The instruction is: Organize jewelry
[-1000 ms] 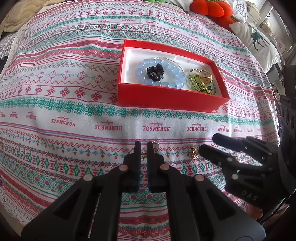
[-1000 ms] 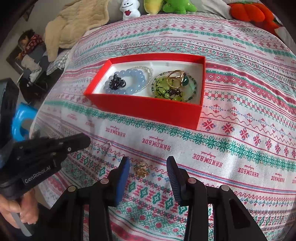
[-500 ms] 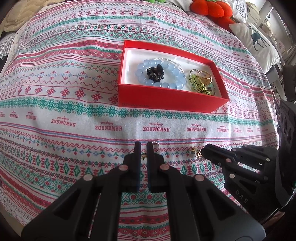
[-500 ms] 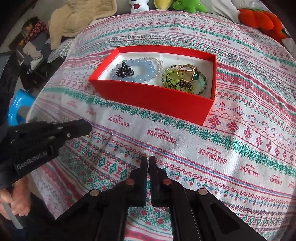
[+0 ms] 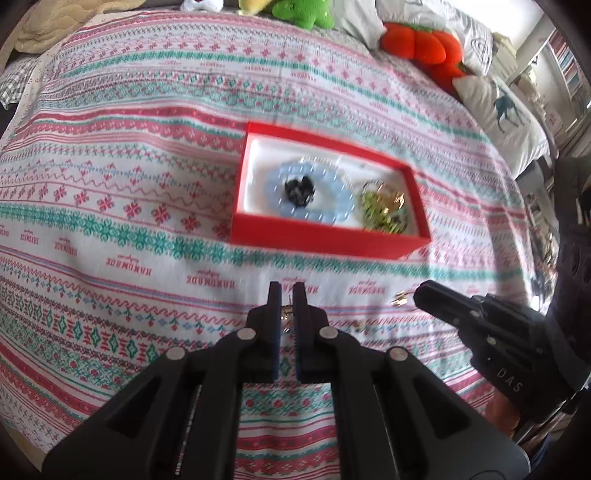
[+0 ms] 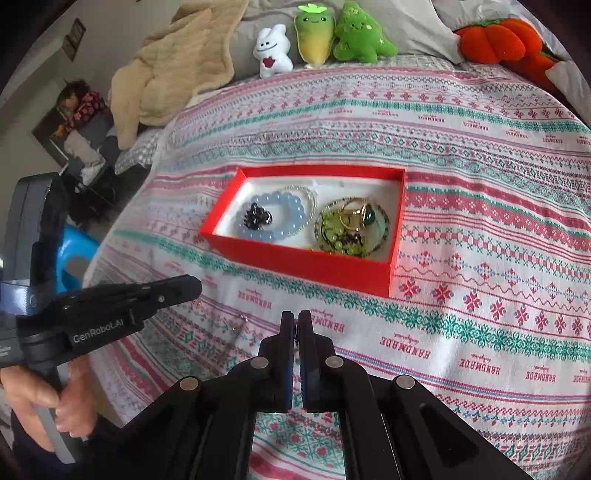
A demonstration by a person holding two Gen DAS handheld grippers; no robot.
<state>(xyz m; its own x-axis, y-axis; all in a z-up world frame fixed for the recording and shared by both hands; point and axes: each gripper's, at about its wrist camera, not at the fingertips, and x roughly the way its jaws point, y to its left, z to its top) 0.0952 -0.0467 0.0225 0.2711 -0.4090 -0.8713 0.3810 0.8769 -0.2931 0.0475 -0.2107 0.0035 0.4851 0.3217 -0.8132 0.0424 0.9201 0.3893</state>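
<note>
Now your left hand-held gripper [image 5: 286, 295] pinches a small silver earring [image 5: 285, 314]; your right hand-held gripper [image 6: 296, 323] clamps a tiny gold piece [image 5: 400, 297] above the bed [image 6: 480, 184], near the red jewelry box [image 6: 303, 260].

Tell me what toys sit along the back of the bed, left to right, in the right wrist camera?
Beige blanket → white bunny plush → yellow-green carrot plush → green plush → orange pumpkin plush.
</note>
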